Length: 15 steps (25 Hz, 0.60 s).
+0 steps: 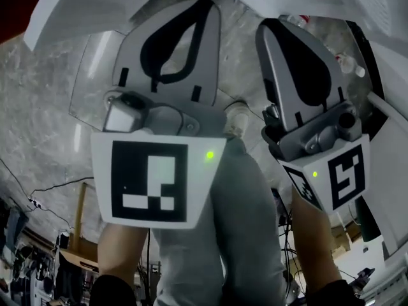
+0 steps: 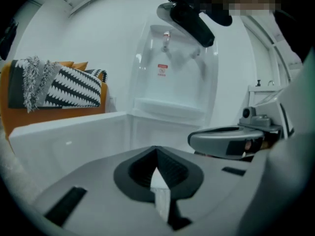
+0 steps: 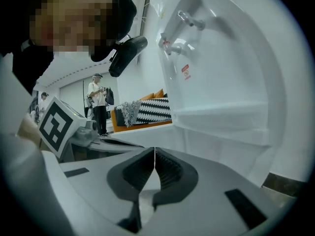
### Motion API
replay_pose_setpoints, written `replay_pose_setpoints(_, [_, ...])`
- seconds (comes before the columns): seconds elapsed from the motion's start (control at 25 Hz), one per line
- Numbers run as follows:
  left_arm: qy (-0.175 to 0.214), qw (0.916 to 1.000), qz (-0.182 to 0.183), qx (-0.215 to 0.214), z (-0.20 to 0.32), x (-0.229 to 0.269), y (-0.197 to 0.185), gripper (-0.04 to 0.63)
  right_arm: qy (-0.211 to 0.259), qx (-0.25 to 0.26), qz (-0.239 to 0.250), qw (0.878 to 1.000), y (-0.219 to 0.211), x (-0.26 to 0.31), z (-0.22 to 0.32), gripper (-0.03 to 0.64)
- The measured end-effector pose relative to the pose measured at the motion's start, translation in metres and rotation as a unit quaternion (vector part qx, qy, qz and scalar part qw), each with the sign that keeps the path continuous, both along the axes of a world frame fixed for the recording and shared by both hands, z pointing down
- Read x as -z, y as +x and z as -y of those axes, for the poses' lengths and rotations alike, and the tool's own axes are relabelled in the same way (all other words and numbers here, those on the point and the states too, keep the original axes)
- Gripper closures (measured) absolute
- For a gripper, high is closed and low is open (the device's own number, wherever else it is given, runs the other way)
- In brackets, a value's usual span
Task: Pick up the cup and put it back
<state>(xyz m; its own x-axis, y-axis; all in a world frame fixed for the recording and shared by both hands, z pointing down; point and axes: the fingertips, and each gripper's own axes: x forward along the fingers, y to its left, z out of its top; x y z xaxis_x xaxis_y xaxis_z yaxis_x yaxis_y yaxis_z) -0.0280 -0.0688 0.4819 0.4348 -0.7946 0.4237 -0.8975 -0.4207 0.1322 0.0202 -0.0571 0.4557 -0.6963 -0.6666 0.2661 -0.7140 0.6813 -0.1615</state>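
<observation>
Head view: left claw (image 1: 205,5) and right claw (image 1: 271,27) closed, empty, no cup seen.
Both my claws are pinched fully together on nothing; cup shows in no view, so I can't tell its direction, axis or nearer hand.

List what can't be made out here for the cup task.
Cup: in no view. The left gripper and right gripper, both shut, fill the head view and block the floor ahead.
Red label on the white basin: too small to read in both gripper views.
Distant person, right gripper view: too small to tell what they hold.
</observation>
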Motion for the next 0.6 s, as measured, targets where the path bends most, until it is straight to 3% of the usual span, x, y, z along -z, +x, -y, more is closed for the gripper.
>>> replay_pose_setpoints(0.28, [0.021,0.9990,0.017,-0.037,0.008,-0.066,0.017,0.583,0.038,0.000,0.009,0.999,0.006,-0.066,0.007,0.605])
replay_pose_setpoints(0.48, [0.033,0.9989,0.017,-0.030,0.018,-0.105,0.016,0.583,0.062,-0.034,-0.002,0.997,0.013,-0.107,0.012,0.605])
replay_pose_setpoints(0.6, [0.041,0.9987,0.022,-0.021,0.025,-0.127,0.010,0.583,0.061,-0.067,0.018,0.996,0.017,-0.126,0.017,0.605])
